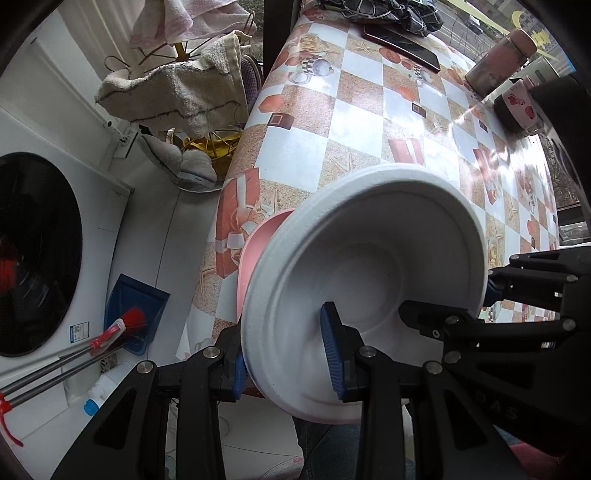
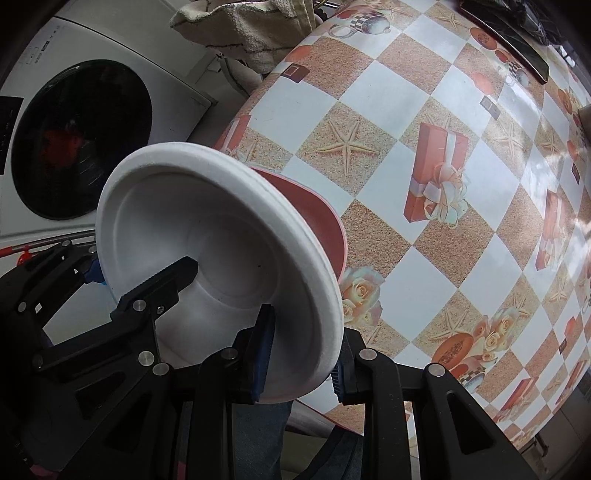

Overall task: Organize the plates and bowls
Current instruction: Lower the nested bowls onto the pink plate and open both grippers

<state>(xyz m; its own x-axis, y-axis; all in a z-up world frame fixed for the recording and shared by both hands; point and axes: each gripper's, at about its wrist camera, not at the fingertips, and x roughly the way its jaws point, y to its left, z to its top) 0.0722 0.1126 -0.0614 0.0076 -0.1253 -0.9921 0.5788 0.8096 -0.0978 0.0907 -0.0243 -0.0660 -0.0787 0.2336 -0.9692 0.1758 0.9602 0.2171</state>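
A white foam bowl (image 1: 369, 266) is held tilted above the near edge of the patterned table (image 1: 369, 122), with a pink bowl (image 1: 255, 251) nested under it. My left gripper (image 1: 284, 354) is shut on the white bowl's near rim, one blue pad inside and one outside. My right gripper (image 1: 443, 299) comes in from the right and is shut on the opposite rim. In the right wrist view the right gripper (image 2: 303, 354) clamps the white bowl (image 2: 207, 229) at its lower rim, the pink bowl (image 2: 314, 218) shows behind it, and the left gripper (image 2: 140, 277) grips the other side.
A phone (image 1: 402, 40), dark cloth (image 1: 388, 14), a pink bottle (image 1: 498, 62) and a strawberry-print cup (image 1: 517, 107) stand at the table's far end. A washing machine (image 1: 40, 254), a towel rack (image 1: 184, 88), a blue dustpan (image 1: 129, 306) and a broom are on the left.
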